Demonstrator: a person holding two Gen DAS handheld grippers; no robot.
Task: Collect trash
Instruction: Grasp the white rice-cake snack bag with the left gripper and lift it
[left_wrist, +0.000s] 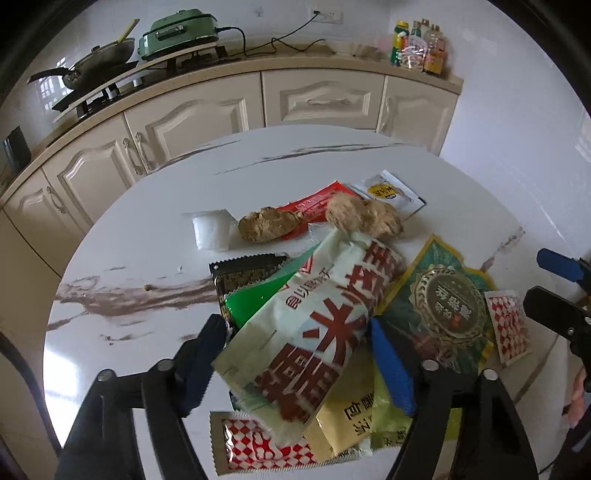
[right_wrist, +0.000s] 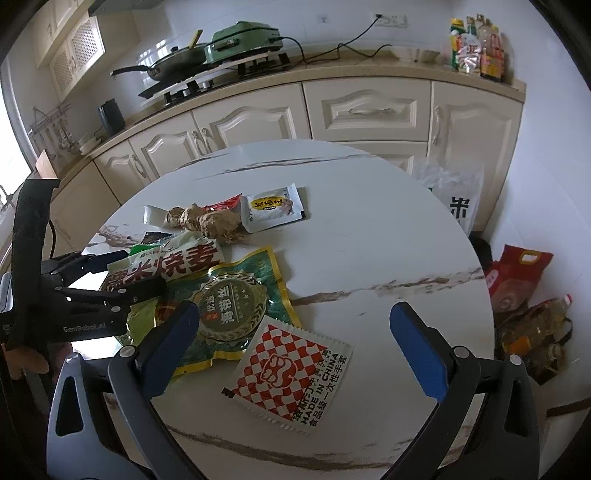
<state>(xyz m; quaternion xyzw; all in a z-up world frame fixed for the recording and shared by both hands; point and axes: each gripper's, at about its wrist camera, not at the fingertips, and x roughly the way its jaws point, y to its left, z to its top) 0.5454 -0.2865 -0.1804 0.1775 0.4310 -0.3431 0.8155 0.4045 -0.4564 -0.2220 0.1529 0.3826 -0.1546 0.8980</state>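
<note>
Round marble table (right_wrist: 369, 258) in a kitchen, cupboards (right_wrist: 373, 110) behind, wrappers heaped toward the near left edge. Biggest of the trash: cream bag (left_wrist: 314, 332) with red characters, lying on top of the heap at the near edge, propped on a green packet (left_wrist: 255, 302) and a dark sachet (left_wrist: 243, 273). Beside it toward the right edge, a green-and-gold pouch (right_wrist: 236, 306). Then 2 red-checked glove sachets: 1 (right_wrist: 291, 373) flat at the near edge, another (left_wrist: 258, 446) under the cream bag. Farther in, toward the middle: 3 brown crumpled wads (left_wrist: 364, 218), a red wrapper (left_wrist: 314, 203), a white sachet (right_wrist: 273, 208), a small clear tub (left_wrist: 212, 232).

Left gripper (left_wrist: 299, 365) straddling the cream bag, jaws partly apart with the bag between them; right finger against the bag's edge, left finger just beside it, no firm clamp visible. Right gripper (right_wrist: 295, 343) hovering above the checked sachet, jaws wide apart, nothing held.

Step in hand, by judgement: picking up the cream bag. Next move likely calls for closing fully on the bag, then lifting without dragging the packets beneath off the edge.
</note>
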